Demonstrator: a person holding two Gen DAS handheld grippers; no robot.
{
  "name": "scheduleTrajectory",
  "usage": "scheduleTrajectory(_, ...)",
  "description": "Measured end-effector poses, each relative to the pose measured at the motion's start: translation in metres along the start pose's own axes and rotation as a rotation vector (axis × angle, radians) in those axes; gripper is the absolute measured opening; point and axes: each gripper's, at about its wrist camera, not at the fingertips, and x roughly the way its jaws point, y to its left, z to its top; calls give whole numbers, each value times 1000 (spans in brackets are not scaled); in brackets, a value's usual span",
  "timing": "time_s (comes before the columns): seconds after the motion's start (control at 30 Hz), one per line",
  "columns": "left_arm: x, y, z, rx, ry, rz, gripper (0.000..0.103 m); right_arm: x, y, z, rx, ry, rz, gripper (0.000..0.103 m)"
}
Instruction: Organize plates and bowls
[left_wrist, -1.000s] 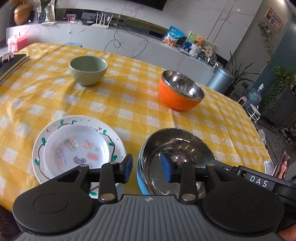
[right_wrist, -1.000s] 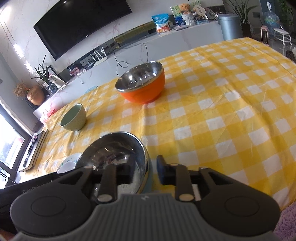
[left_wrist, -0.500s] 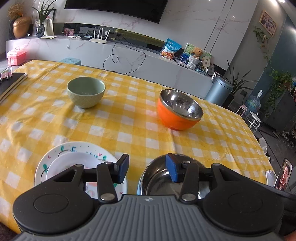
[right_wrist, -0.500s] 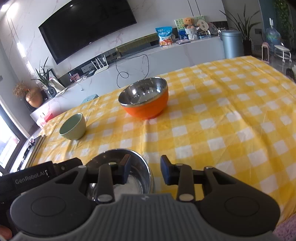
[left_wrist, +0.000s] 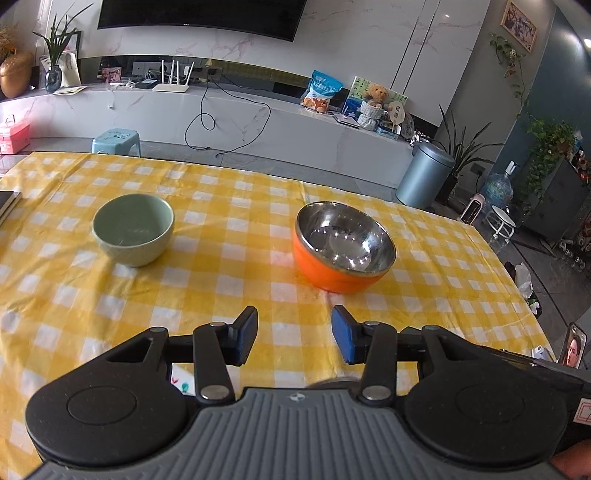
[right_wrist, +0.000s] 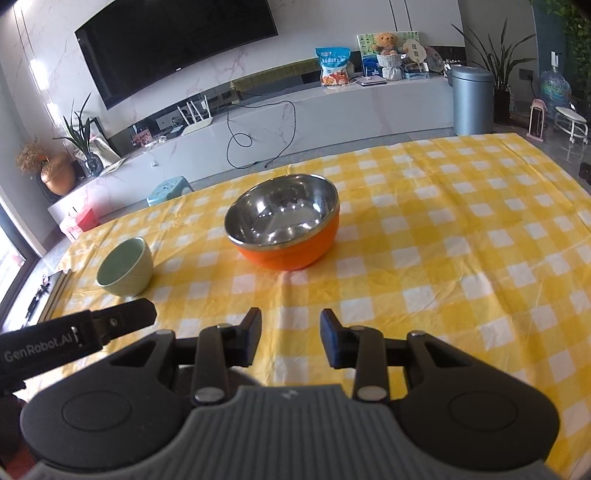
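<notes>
Left wrist view: left gripper (left_wrist: 294, 339) over yellow checked tablecloth (left_wrist: 229, 258), jaws wide apart, gripping nothing. Orange steel-lined bowl (left_wrist: 343, 246) at 1 o'clock, upright, well apart from fingers. Green bowl (left_wrist: 133, 229) at 10 o'clock, upright, well apart from orange one. Sliver of patterned plate (left_wrist: 181, 384) under left finger, mostly hidden.
Right wrist view: right gripper (right_wrist: 290, 341) jaws wide, empty. Orange bowl at 12 o'clock, green bowl at 10 o'clock.

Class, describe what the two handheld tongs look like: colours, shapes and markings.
Both tongs, left and right, have black linkage arms with silver rivets, blue pads, round black discs and a ribbed grey body. The left one's side reads "GenRobot.AI" in the right view.
</notes>
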Motion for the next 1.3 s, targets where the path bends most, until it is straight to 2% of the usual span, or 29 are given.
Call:
scheduleTrajectory(0.3,32,1,28,-7,17,-1,51,33,-9,34,9,-10,-39,34)
scheduleTrajectory(0.53,60,11,50,-69,33,-28,53,58,-20,60,50,-9,-37,34)
scheduleTrajectory(0.83,102,15,62,-115,80,-17,54,86,-37,79,98,17,-37,34)
scheduleTrajectory(1.3,141,-7,70,-36,125,-6,52,115,-40,81,99,54,-56,29)
